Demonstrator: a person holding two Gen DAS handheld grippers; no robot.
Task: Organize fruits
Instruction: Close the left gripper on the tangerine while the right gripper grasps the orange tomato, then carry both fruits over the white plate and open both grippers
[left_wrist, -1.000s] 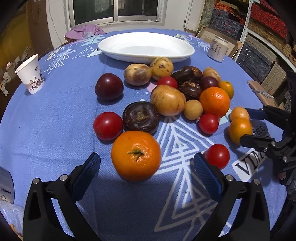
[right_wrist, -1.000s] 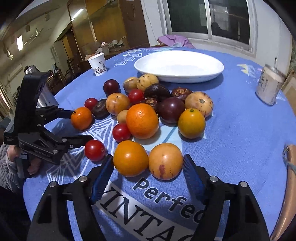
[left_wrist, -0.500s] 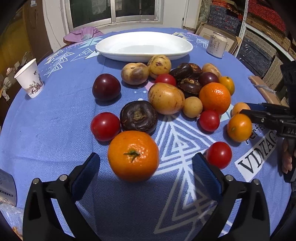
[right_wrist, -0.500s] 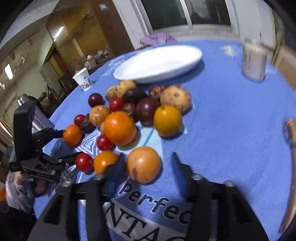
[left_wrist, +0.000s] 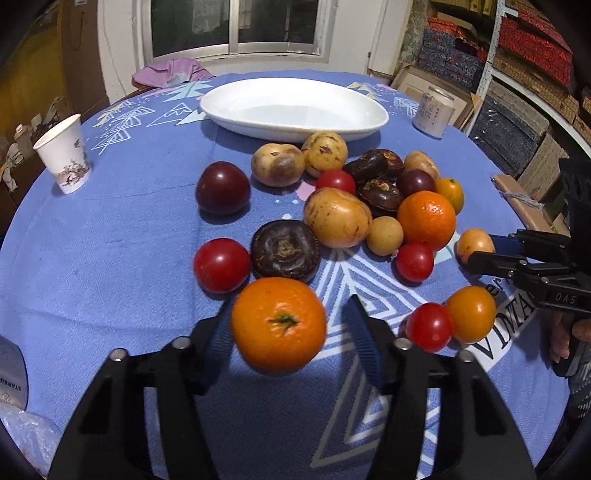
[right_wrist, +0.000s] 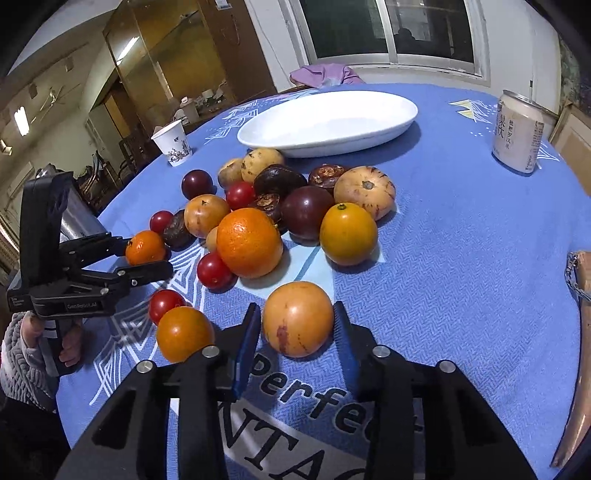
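My left tool (left_wrist: 288, 328) clamps the mandarin (left_wrist: 279, 325), lower center; my right tool (right_wrist: 295, 332) grips a yellow-orange fruit (right_wrist: 297, 318) on the counter (right_wrist: 461, 258).

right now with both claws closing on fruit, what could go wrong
1. The left claw brackets the tangerine, but its right pad shows a gap; lifting now could let it roll.
2. The right claw brackets the yellow-orange fruit; its left finger sits close to the orange tomato and may nudge it.

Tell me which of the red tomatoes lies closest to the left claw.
The small red tomato touching the smooth orange fruit, just right of the left claw; the other red tomatoes sit farther back.
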